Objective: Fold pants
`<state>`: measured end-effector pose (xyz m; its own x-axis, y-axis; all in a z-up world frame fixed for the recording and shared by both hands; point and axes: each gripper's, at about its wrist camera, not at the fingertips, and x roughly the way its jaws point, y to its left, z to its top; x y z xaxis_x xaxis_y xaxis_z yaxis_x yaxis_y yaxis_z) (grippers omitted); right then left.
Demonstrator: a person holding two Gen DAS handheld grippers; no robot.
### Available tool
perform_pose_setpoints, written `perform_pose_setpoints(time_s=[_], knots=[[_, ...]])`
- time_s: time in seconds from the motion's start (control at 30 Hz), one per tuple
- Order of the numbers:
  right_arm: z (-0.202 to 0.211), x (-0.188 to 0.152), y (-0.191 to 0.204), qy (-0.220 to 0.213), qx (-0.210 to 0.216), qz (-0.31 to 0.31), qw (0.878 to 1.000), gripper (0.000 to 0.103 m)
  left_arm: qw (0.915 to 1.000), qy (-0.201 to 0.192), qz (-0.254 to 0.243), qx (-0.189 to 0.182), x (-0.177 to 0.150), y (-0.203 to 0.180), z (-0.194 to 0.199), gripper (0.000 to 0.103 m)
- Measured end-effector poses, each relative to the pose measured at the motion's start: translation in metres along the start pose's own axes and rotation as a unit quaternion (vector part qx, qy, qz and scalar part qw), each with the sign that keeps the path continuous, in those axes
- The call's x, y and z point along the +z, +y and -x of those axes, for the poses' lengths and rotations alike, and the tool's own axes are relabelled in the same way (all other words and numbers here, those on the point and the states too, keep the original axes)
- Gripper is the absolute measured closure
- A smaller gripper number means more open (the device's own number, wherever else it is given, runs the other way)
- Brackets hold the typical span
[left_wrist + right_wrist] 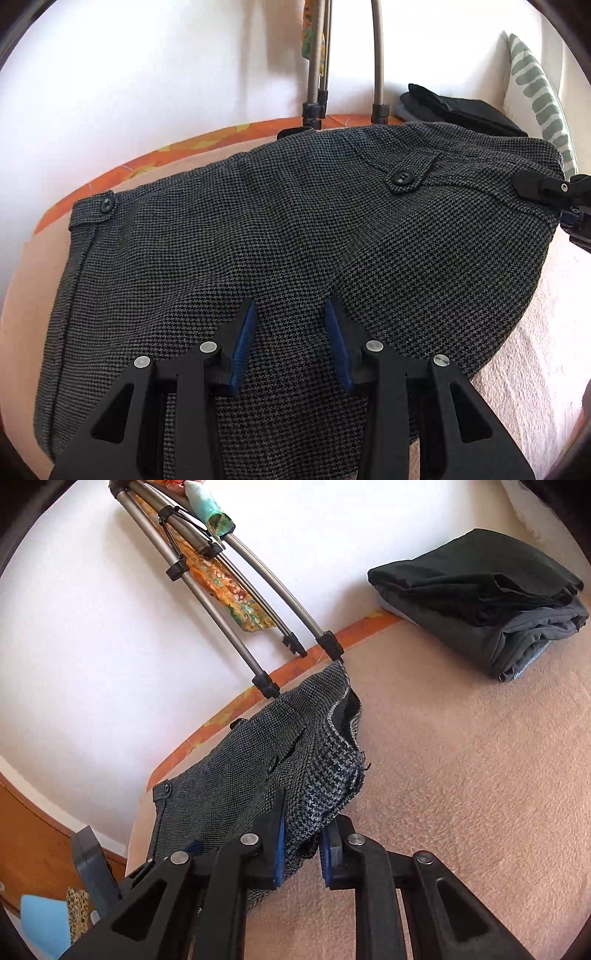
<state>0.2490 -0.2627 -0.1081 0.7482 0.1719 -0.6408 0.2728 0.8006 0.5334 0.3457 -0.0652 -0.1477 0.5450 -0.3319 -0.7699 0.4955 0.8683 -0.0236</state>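
Folding step: carrying the doubled waist end of the pants [280, 236] across the bed [461, 775], judged from the lifted edge at the right side.
Pants position: spread on the pink bed cover, waistband toward the wall, tripod [236, 602] legs standing just behind it; button tab [404, 177] facing up.
Left gripper [289, 343]: jaws apart, blue pads on either side of a strip of cloth, hovering low over the middle of the pants; gripping nothing visible.
Right gripper [302, 843]: blue pads set either side of the bunched waist corner, cloth between them and raised off the bed; looks pinched on the pants, though a slight gap remains beside the right pad.
Same gripper from the left view: black tip [546, 188] meeting the far right corner of the pants.
Doing it well: keep the right pinch deep enough to hold both layers, since the frayed inner layer shows at the edge and could slip out alone.
Left role: press down or clamp near the middle of the pants to anchor the crease line before the right side travels over.
Alignment: bring the lifted corner to match the left hem button [107, 204] side, seams parallel.
Risk: waistband snagging on the tripod feet just behind the pants.
Neighbours: stack of folded dark clothes [487, 598] well away from the pants, toward the pillow [535, 96].
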Motion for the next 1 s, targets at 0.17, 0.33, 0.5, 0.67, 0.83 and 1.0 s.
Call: perform_pose_setpoints(time_s=[0.17, 0.33, 0.5, 0.67, 0.83, 1.0], knots=[[0.009, 0.004, 0.024, -0.007, -0.004, 0.041, 0.999, 0.09, 0.9988, -0.015, 0.039, -0.027, -0.006, 0.018, 0.027, 0.066], [0.017, 0.009, 0.061, -0.012, 0.001, 0.104, 0.995, 0.091, 0.9933, -0.06, 0.095, -0.028, -0.029, 0.066, 0.083, 0.066], [0.018, 0.001, 0.112, -0.014, 0.002, 0.185, 0.983, 0.091, 0.9877, -0.068, 0.14, 0.015, -0.072, 0.124, 0.119, 0.066], [0.012, -0.02, 0.167, -0.001, 0.018, 0.268, 0.963, 0.091, 0.9767, -0.075, 0.197, 0.039, -0.118, 0.171, 0.147, 0.066], [-0.01, -0.055, 0.224, 0.036, 0.039, 0.352, 0.934, 0.092, 0.9669, -0.092, 0.233, 0.051, -0.141, 0.198, 0.172, 0.066], [-0.051, -0.107, 0.27, 0.078, 0.036, 0.424, 0.901, 0.092, 0.9628, -0.1, 0.244, 0.059, -0.142, 0.207, 0.183, 0.066]])
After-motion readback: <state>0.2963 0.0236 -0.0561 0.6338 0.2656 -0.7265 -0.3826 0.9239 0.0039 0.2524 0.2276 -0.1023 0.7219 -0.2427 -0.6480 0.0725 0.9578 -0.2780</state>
